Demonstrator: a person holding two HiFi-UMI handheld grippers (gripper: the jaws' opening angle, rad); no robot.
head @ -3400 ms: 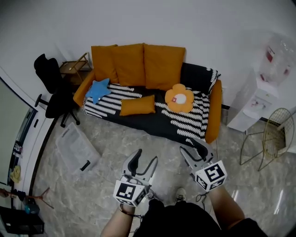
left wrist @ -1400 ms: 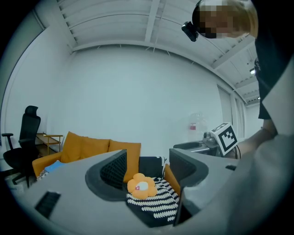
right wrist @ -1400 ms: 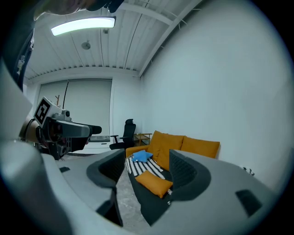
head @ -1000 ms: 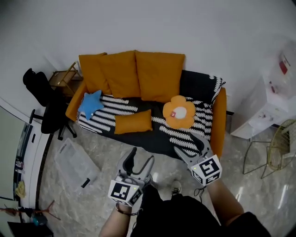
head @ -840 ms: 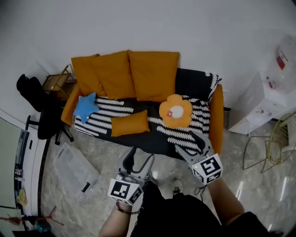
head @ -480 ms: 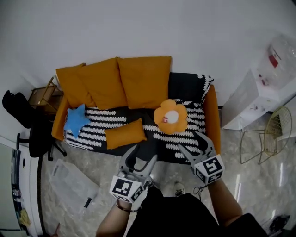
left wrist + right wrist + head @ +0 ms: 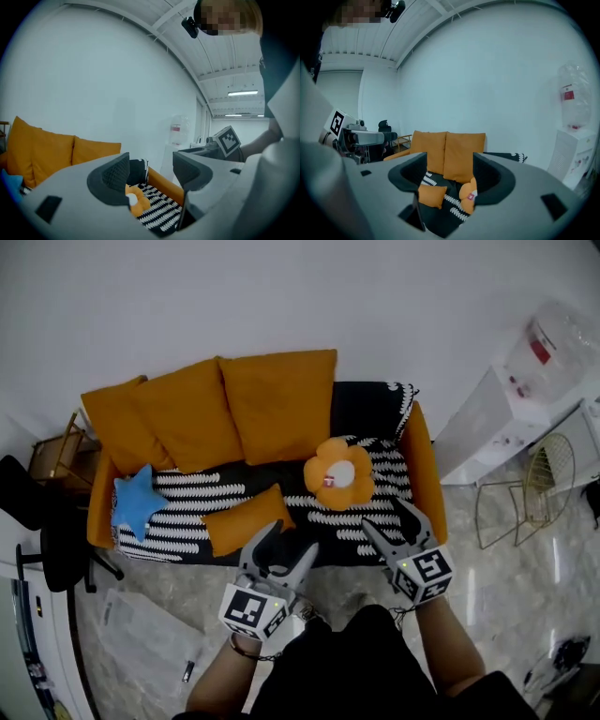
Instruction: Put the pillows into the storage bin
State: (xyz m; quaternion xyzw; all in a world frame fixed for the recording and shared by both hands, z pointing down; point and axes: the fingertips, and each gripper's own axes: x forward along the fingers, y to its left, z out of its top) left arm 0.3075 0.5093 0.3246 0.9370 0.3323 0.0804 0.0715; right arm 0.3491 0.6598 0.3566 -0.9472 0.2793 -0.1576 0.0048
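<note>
An orange sofa [image 7: 420,474] with a black-and-white throw holds a blue star pillow [image 7: 137,503], a small orange rectangular pillow [image 7: 246,520] and an orange flower pillow [image 7: 338,472]. Three big orange cushions [image 7: 272,405] lean on its back. My left gripper [image 7: 289,542] hangs open and empty before the sofa's front edge, near the small pillow. My right gripper [image 7: 386,518] is open and empty just below the flower pillow. The flower pillow [image 7: 136,202] shows between the open jaws in the left gripper view. The small pillow [image 7: 431,195] and flower pillow [image 7: 468,191] show in the right gripper view.
A clear plastic bin [image 7: 141,634] lies on the marble floor at the lower left. A black office chair [image 7: 37,531] and a wooden side table [image 7: 52,451] stand left of the sofa. A water dispenser [image 7: 525,381] and a wire chair [image 7: 534,493] are on the right.
Both grippers have moved closer to the sofa's front, and the sofa has slid left and down in the head view. The jaws of both stay open and empty.
</note>
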